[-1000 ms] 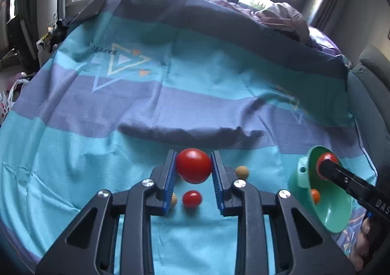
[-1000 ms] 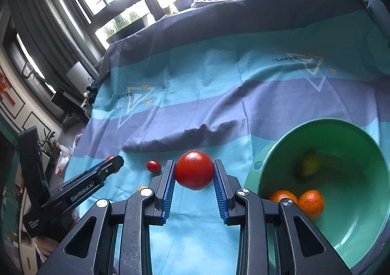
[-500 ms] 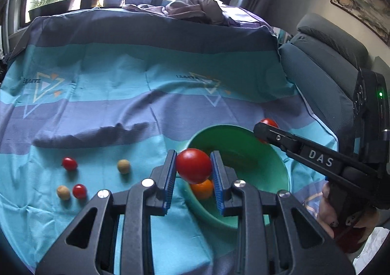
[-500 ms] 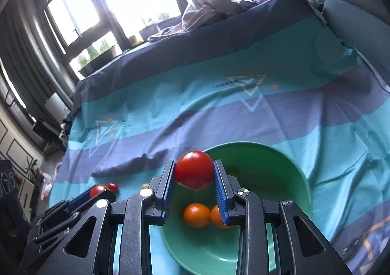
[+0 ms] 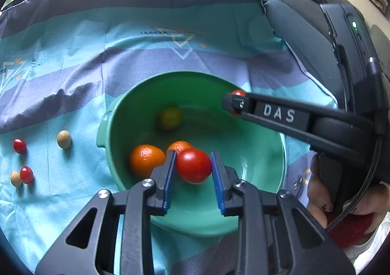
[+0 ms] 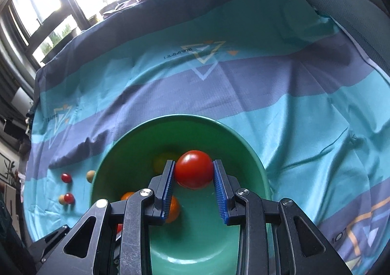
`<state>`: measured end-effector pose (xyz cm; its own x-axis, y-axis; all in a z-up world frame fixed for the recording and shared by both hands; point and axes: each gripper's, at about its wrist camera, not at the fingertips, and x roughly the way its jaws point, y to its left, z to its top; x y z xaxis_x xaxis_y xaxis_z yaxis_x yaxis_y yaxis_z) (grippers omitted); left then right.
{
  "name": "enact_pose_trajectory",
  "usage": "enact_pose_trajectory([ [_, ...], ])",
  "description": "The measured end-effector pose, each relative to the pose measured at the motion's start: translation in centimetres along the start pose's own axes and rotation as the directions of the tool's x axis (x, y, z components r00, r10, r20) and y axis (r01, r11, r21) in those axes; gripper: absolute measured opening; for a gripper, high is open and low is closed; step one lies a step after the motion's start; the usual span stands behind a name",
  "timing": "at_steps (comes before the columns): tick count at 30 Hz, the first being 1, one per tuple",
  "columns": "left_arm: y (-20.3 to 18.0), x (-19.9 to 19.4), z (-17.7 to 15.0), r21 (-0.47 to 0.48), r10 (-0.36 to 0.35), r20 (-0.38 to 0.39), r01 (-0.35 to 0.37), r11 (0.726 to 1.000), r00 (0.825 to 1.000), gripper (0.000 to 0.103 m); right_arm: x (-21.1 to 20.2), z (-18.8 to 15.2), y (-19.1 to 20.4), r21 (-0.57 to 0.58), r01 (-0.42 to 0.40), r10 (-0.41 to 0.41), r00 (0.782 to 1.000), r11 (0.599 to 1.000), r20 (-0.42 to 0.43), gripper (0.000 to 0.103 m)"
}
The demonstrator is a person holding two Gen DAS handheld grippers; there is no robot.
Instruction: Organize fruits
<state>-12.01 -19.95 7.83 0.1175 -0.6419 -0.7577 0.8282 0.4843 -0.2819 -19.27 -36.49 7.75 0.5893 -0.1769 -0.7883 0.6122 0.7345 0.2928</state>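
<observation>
Left hand-held gripper: you have it clamped on a red tomato, blue pads pressing both sides, above the near part of the green bowl.
Right hand-held gripper: you have it clamped on a second red tomato, held over the bowl's inside (in the left wrist view its tip sits at the bowl's right rim).
Green bowl: it sits on the striped teal and purple cloth; you cannot tell what lies under the cloth.
Inside the bowl: two oranges touching each other at the near left wall, one yellow-green fruit farther back.
Left of the bowl, on the cloth: a tan fruit nearest the bowl, a cherry tomato beyond it, then another cherry tomato touching a second tan fruit.
Your right hand: it grips the handle, right of the bowl.
</observation>
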Motion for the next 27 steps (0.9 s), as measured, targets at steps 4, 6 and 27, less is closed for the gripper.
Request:
enact_pose_trajectory([
  [4, 0.2, -0.8, 0.0, 0.005, -0.012, 0.016, 0.012, 1.000, 1.000, 0.047, -0.1, 0.1, -0.1, 0.014, -0.013, 0.013, 1.000, 1.000, 0.006, 0.033],
  [6, 0.8, -2.0, 0.0, -0.008, -0.025, 0.040, 0.025, 1.000, 0.999, 0.047, -0.4, 0.2, 0.1, 0.015, -0.024, 0.024, 1.000, 1.000, 0.017, 0.039],
  [27, 21.4, -6.9, -3.2, -0.412, 0.237, -0.013, -0.221, 0.884, 0.971, 0.038, -1.3, -0.7, 9.0, -0.119, -0.175, 0.181, 0.982, 0.977, 0.047, 0.044],
])
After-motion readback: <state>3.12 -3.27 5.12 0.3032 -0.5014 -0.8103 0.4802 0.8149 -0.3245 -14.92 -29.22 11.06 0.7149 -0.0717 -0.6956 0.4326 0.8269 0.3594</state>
